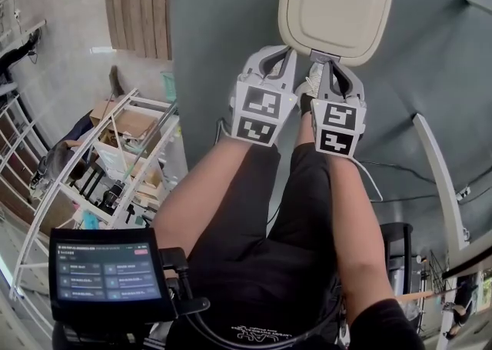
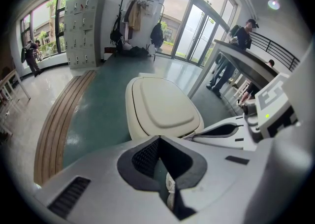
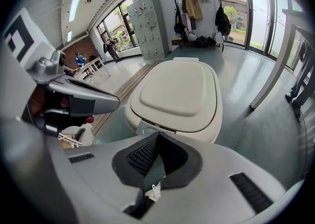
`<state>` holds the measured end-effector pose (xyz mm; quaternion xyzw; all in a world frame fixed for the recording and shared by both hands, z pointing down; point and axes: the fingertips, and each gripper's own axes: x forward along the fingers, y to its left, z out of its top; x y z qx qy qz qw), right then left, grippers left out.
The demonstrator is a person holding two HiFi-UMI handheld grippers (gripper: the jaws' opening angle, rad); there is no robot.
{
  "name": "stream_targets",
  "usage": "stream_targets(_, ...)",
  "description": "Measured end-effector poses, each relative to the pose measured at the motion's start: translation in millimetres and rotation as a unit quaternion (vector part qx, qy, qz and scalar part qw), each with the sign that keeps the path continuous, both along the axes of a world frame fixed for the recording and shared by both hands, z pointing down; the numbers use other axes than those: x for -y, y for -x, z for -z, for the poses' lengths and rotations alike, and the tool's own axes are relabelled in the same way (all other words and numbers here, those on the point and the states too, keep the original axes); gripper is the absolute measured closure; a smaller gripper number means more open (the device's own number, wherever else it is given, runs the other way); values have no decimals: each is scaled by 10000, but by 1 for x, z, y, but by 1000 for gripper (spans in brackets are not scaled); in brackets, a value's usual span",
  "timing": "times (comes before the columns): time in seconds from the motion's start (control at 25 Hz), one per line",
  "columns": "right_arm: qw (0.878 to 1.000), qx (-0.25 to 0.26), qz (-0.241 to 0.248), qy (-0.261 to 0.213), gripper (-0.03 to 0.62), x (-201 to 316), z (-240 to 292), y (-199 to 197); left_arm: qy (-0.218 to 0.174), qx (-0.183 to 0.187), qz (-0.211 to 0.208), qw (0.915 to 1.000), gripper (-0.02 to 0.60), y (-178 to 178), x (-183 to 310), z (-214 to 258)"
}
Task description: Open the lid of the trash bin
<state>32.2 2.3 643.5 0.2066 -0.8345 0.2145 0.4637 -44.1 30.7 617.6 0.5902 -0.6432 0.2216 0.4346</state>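
From the head view we see the left gripper (image 1: 275, 60) and the right gripper (image 1: 327, 71) side by side, and the trash bin (image 1: 367, 47) stands on the floor (image 1: 223, 33) just ahead of their fingers. Its cream lid (image 1: 334, 2) lies flat and shut, so the task has not yet begun.

In the left gripper view the fingers (image 2: 142, 156) are pressed together with nothing between them. The lid lies ahead of their tips, apart from them.

In the right gripper view the fingers (image 3: 140, 156) are likewise closed and empty. The lid's near edge sits just beyond the tips, and a small grey tab (image 3: 141, 131) shows there — possibly a release, though we cannot be sure.

Everything is left: reaching the front edge and raising the lid.
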Motion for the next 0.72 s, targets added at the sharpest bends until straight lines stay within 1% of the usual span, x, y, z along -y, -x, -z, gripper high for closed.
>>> stream_targets(0.32,9998,-101,128,-69,597,-2,-1,2,-8,2,-40,10000,581,-1,2,0)
stream_targets(0.52,9998,-114,113,-72,597,-2,-2,2,-60,121,-238,9996,581,-6,5,2)
stream_targets(0.72,9999,-118,87,-51,595,-1,-2,2,-52,75,-179,9998,581,-6,5,1)
